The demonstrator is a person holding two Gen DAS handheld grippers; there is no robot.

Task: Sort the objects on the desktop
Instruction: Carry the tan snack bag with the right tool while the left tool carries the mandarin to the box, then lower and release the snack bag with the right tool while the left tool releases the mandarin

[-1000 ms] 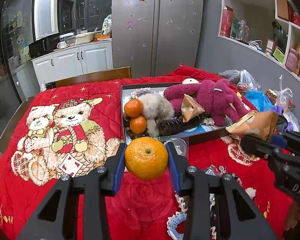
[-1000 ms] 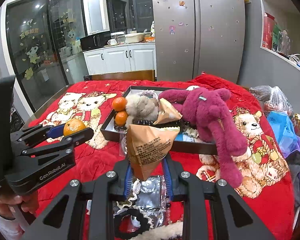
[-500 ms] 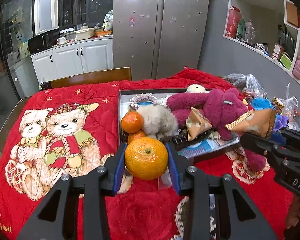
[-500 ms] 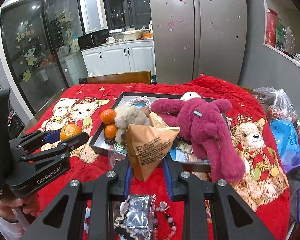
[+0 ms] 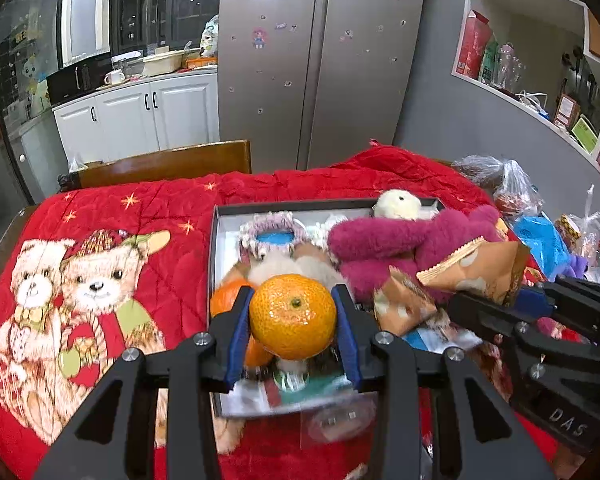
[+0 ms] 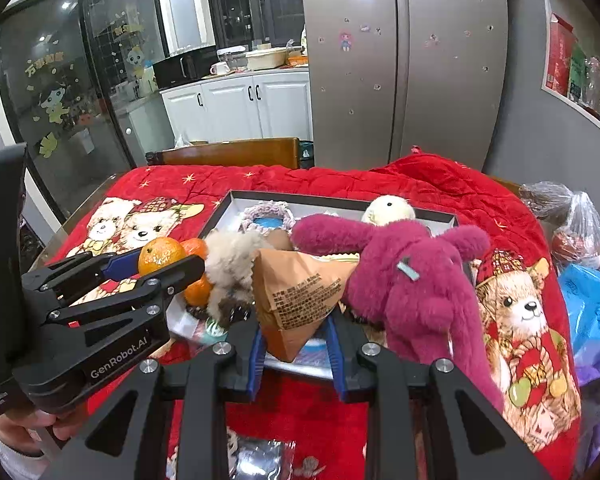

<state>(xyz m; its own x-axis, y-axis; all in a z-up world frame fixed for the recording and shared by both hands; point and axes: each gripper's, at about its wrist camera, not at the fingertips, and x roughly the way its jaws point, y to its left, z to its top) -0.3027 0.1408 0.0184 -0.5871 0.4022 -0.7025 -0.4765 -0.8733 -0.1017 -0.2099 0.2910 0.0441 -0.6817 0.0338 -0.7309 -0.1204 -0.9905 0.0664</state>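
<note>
Both grippers are advancing over the tray [image 5: 216,264], which was farther off a second ago. The left gripper [image 5: 293,320] is clamping an orange [image 5: 293,316] above the tray's near edge; the right gripper [image 6: 296,344] is pinching a snack packet [image 6: 300,296] there, so release is likely next.

Red bear-print quilt [image 5: 148,240] under grey tray [image 5: 216,256]

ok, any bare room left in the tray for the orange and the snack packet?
Little. The dark-rimmed tray shows bare white floor only at its far left corner, beside the crocheted purple ring. The near side and right are crowded: two oranges, beige fluffy toy, magenta plush.
</note>
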